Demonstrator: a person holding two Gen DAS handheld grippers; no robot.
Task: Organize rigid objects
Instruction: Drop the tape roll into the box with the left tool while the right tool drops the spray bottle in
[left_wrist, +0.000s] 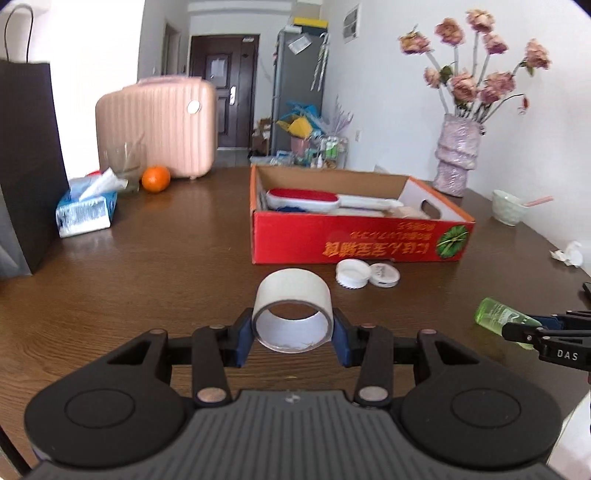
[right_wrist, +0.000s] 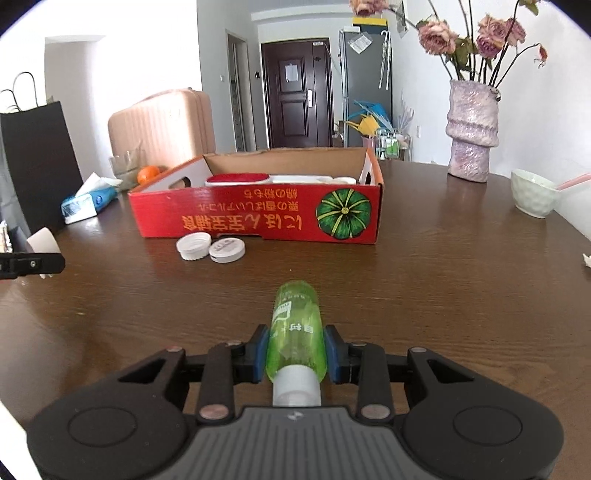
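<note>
- Far left on the counter (left_wrist: 147, 251) stand a black paper bag (left_wrist: 26, 158), a tissue pack (left_wrist: 86, 210) and an orange (left_wrist: 156, 178); none looks like part of the sorting
- The left gripper (left_wrist: 293, 334) is clamped on a roll of tape (left_wrist: 293, 310), blue pads pressing its two sides, the hollow core facing the camera, the roll just short of the red box (left_wrist: 354, 240)
- Risk here: the grip is on a thin, smooth ring, so a squeeze could deform it or let it pivot and drop before it clears the box wall
- Two white lids (right_wrist: 210, 249) lie touching the box's front wall, right under the likely path; a low carry could knock them
- Inside the box a red-and-white brush (left_wrist: 306, 197) already takes up floor, so a careless drop may land on it
- The right gripper (right_wrist: 295, 354) is clamped on a green bottle (right_wrist: 295, 325) lying lengthwise between the pads, white cap toward the camera; its round, slick body could slide forward if tilted down
- Only the left view shows the tape's hollow core and the grip on it; only the right view shows the bottle's cap and label, plus the pumpkin print on the box
- Far right stand a vase (right_wrist: 471, 133) and a bowl (right_wrist: 532, 197), well apart
</note>
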